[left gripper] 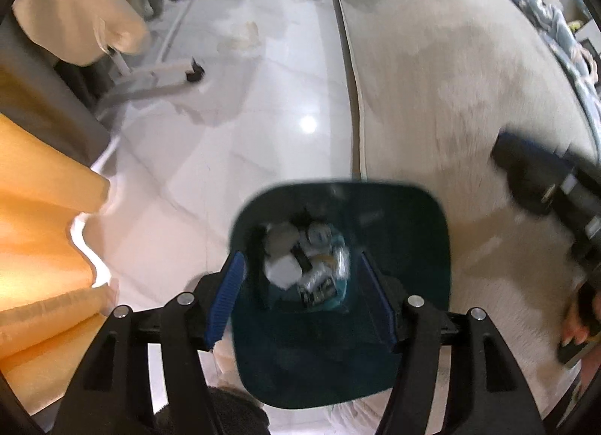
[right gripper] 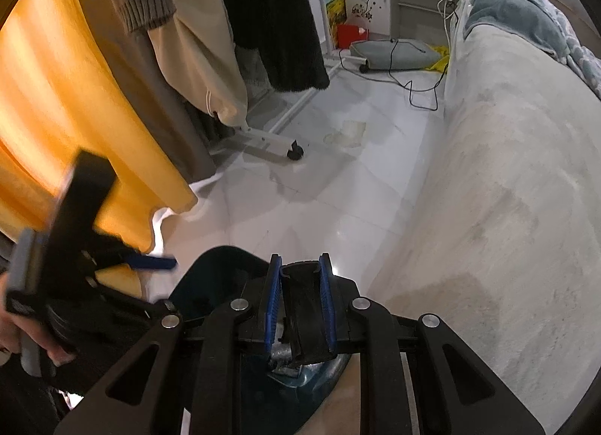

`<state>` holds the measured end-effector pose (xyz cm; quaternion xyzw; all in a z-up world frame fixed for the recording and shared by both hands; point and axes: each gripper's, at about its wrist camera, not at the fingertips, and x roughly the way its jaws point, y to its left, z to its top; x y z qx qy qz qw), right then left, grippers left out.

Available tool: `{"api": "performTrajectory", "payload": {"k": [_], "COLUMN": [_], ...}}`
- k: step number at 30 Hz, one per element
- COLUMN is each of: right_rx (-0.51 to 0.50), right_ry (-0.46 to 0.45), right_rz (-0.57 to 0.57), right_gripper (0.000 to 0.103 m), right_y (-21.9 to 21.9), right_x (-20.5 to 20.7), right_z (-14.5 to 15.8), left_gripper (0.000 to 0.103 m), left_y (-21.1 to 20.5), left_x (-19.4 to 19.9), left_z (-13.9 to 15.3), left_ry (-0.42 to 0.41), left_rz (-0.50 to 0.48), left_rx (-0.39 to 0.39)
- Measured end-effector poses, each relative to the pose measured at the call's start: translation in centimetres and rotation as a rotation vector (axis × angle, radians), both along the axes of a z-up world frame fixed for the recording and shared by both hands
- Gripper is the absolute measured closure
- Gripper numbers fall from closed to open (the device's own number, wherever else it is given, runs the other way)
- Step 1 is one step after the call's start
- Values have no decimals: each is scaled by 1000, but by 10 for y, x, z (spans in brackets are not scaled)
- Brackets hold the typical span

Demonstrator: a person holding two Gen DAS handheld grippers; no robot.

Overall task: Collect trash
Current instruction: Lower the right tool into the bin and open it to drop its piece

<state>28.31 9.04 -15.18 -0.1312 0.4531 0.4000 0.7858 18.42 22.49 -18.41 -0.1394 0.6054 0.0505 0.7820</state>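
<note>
Trash bin [left gripper: 394,247], rounded dark-teal plastic, sits between spread left fingers [left gripper: 229,296]; right fingers [right gripper: 273,296] clamp black strip [right gripper: 302,307].

The right gripper [right gripper: 299,309] is clamping a black object [right gripper: 303,307] between its blue pads [right gripper: 272,303], hovering over the dark teal bin [right gripper: 210,281]. The left gripper [right gripper: 150,261] is showing, blurred, just beside the orange curtain [right gripper: 75,97].
</note>
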Motion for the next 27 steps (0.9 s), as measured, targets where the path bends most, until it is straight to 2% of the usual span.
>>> {"api": "performTrajectory", "payload": {"k": [4, 8, 12, 16, 19, 21, 24, 27], "right_rx": [-25, -41, -74, -124, -171, -204, -218, -218], "right_ry": [21, 40, 64, 111, 128, 130, 148, 158], "right_rz": [14, 33, 41, 62, 77, 75, 51, 33], "right_gripper": [83, 83, 83, 83, 83, 83, 83, 83], "right_y": [7, 16, 23, 30, 35, 34, 29, 24], "right_x": [-5, -17, -29, -45, -54, -62, -70, -76], "right_z": [-6, -15, -25, -39, -47, -53, -58, -60], "left_gripper": [37, 37, 37, 36, 35, 32, 29, 25], "left_y": [13, 20, 29, 30, 28, 24, 14, 10], "left_x": [4, 6, 3, -6, -14, -19, -27, -37], "left_z": [32, 67, 98, 128, 142, 151, 158, 166], "left_ry": [-105, -220, -336, -459, -530, -567, -587, -610], "left_rz": [42, 44, 69, 75, 60, 45, 13, -6], "left_rx": [21, 54, 30, 40, 0, -2, 57, 76]}}
